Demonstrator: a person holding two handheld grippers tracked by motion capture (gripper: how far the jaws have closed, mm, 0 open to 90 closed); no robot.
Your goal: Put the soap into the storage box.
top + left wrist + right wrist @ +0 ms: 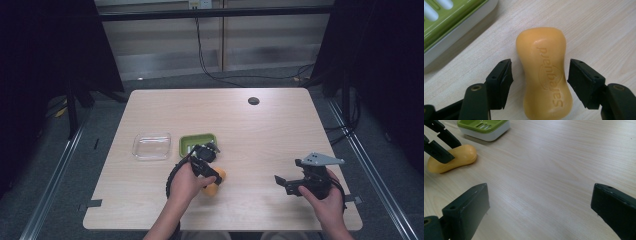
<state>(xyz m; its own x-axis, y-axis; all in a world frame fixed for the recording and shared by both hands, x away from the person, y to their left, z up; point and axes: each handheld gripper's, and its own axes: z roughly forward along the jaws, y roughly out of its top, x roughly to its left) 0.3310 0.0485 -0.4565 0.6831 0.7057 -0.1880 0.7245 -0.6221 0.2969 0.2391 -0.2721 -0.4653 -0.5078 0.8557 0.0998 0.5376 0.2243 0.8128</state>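
An orange bar of soap with embossed lettering lies flat on the wooden table, just in front of a green soap dish with a white base. My left gripper points down over the soap, one jaw on each side of its waist. A narrow gap shows at each pad, so it is open and not pressing. In the high view the soap peeks out below the left gripper. My right gripper hovers at the table's front right, wide open with nothing between its fingers.
A clear plastic tray lies left of the soap dish. A small dark disc sits near the table's far edge. The right gripper view shows the soap, the dish and the left gripper's jaws at its upper left.
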